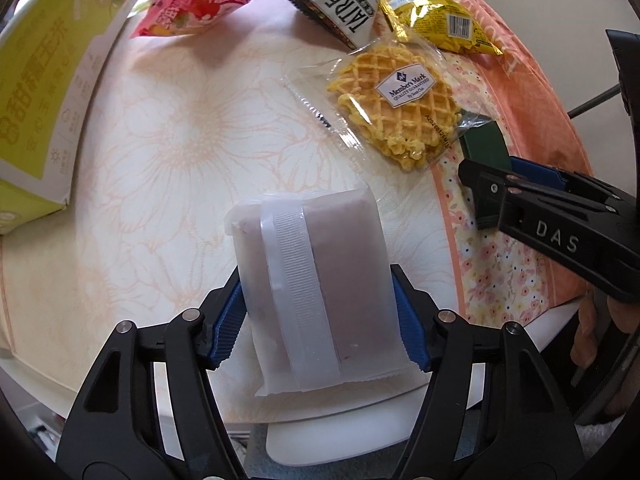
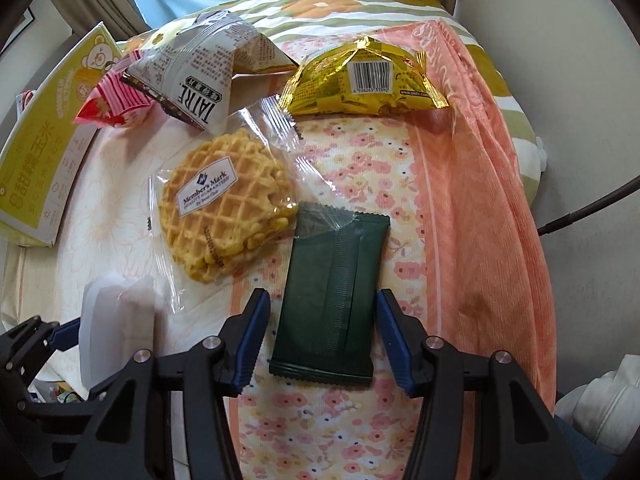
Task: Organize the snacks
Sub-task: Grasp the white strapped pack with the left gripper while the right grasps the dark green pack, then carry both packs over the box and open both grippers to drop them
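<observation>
My left gripper (image 1: 320, 320) is shut on a white translucent packet with a purple filling (image 1: 316, 284), its blue pads pressed on both sides. The packet also shows in the right wrist view (image 2: 114, 316). My right gripper (image 2: 320, 340) is open, its fingers on either side of a dark green packet (image 2: 332, 304) lying on the floral cloth; a small gap shows on each side. The green packet also shows in the left wrist view (image 1: 482, 140). A waffle in a clear wrapper (image 2: 224, 204) lies just left of the green packet.
A yellow-green box (image 1: 52, 80) stands at the left. A red strawberry packet (image 1: 192, 4), a grey TATRE packet (image 2: 204, 76) and a gold packet (image 2: 360, 80) lie at the back. The orange floral cloth (image 2: 472, 220) covers the right side.
</observation>
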